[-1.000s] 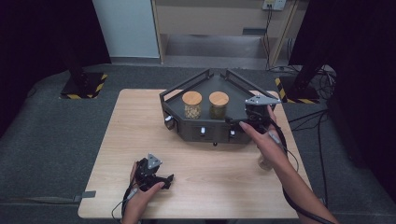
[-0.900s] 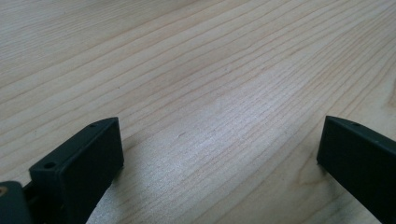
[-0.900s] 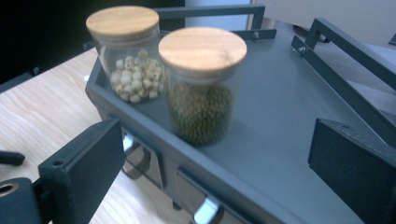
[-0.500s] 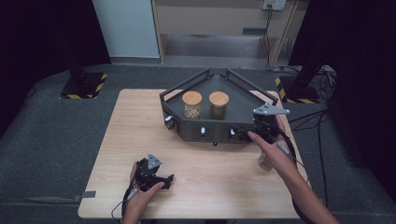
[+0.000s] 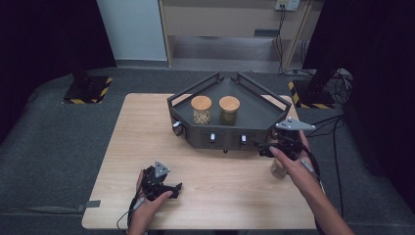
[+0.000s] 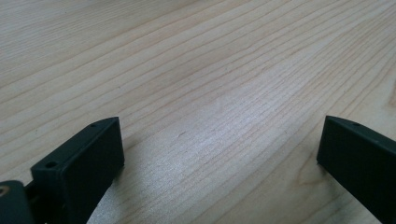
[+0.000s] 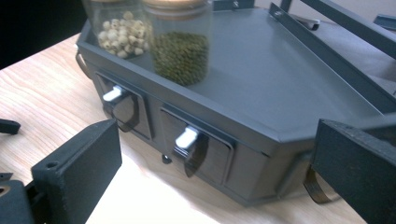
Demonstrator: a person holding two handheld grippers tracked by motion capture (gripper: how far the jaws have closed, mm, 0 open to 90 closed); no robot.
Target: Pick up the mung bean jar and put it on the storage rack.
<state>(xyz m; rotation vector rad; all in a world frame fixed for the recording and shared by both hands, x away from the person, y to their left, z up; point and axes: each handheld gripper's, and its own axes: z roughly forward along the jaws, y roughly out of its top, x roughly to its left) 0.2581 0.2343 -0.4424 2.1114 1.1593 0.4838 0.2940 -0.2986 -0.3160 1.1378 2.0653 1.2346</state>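
Left claw [image 5: 166, 188] rests low, jaws wide; right claw [image 5: 266, 149] just opened, empty.

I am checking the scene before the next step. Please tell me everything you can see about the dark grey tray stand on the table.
The dark grey tray stand is angular, matte and looks like metal or plastic. It rests flat at the far middle of the wooden table. Raised rails run along its rear edges. Its front holds two closed drawers with pale handles. On its top stand two glass jars with wooden lids: one with pale seeds, one with green beans. No gripper touches it.
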